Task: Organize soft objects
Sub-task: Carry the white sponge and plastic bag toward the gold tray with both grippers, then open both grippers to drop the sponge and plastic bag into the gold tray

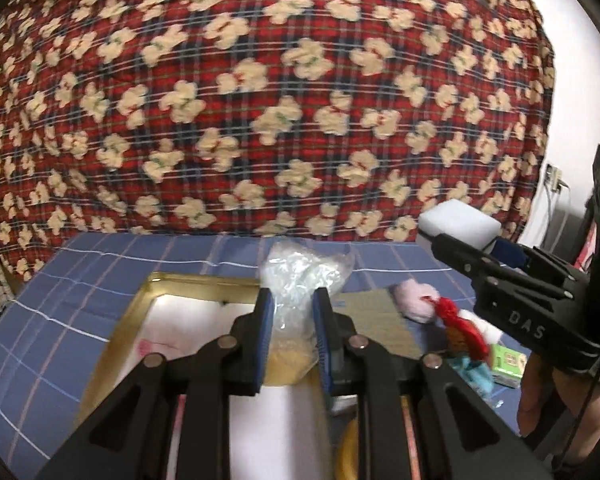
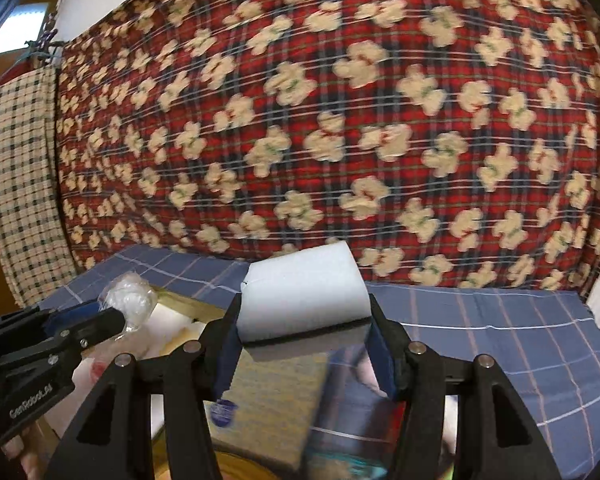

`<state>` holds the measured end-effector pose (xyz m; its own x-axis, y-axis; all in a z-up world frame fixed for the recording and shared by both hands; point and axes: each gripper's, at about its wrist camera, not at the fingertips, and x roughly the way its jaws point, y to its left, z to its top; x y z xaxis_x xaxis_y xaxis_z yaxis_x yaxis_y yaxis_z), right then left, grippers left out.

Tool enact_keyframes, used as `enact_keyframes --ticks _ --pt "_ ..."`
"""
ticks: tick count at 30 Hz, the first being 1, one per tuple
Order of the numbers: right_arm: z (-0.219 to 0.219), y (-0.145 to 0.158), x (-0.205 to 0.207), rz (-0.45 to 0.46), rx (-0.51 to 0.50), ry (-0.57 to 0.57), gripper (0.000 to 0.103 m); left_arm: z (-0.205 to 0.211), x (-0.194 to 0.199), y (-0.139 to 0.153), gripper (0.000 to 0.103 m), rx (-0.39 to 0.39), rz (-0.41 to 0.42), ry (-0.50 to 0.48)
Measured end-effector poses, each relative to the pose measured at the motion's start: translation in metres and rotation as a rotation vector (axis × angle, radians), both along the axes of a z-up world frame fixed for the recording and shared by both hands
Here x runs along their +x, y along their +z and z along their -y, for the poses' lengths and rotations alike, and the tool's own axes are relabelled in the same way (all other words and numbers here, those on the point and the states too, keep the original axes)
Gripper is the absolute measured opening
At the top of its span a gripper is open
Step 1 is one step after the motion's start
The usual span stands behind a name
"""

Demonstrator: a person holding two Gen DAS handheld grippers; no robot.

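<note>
While raised, both tongs (image 1: 290,336) grip objects.

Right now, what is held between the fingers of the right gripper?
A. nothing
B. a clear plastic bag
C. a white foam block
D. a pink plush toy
C: in the right wrist view the right gripper has both fingers pressed on the white foam block; the clear plastic bag is in the left gripper.

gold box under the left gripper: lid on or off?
Off. The gold-rimmed box shows its bare white inside; the left gripper holds a clear plastic bag above it.
</note>
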<state>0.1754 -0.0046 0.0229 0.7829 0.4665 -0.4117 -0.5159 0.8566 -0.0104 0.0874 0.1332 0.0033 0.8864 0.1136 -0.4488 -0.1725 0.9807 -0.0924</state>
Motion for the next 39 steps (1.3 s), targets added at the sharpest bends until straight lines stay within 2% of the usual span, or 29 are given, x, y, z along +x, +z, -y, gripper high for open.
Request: enact_keyframes --ticks 8,13,19,26,27,29,32,35,37,39 --pt "-0.053 -0.009 0.003 -0.08 -0.043 0.105 0.058 -0.051 0.0 -0.001 0.018 -0.003 -0.055 0.064" --pt "-0.088 -0.023 0.001 -0.126 -0.118 0.161 0.058 -0.078 0.004 -0.007 0.018 -0.013 -0.095 0.097" --pt "-0.116 -0.041 0.003 -0.186 -0.181 0.207 0.058 -0.095 0.015 -0.019 0.018 -0.038 -0.153 0.097" --pt "-0.135 -0.047 0.003 -0.21 -0.21 0.239 0.058 -0.111 0.02 -0.03 0.021 -0.072 -0.191 0.114" --pt "-0.137 -0.047 0.002 -0.215 -0.212 0.251 0.059 -0.112 0.02 -0.03 0.026 -0.076 -0.191 0.116" --pt "-0.142 -0.049 0.001 -0.22 -0.22 0.258 0.061 -0.114 0.02 -0.032 0.026 -0.075 -0.199 0.116" --pt "-0.143 -0.049 0.003 -0.222 -0.224 0.241 0.069 -0.114 0.018 -0.032 0.031 -0.047 -0.206 0.142" --pt "-0.14 -0.049 0.006 -0.232 -0.207 0.242 0.074 -0.12 0.017 -0.033 0.045 -0.058 -0.208 0.154" --pt "-0.136 -0.047 0.005 -0.229 -0.191 0.238 0.076 -0.122 0.015 -0.032 0.062 -0.061 -0.206 0.167" --pt "-0.131 -0.045 0.004 -0.231 -0.168 0.239 0.076 -0.124 0.012 -0.031 0.071 -0.06 -0.2 0.184"
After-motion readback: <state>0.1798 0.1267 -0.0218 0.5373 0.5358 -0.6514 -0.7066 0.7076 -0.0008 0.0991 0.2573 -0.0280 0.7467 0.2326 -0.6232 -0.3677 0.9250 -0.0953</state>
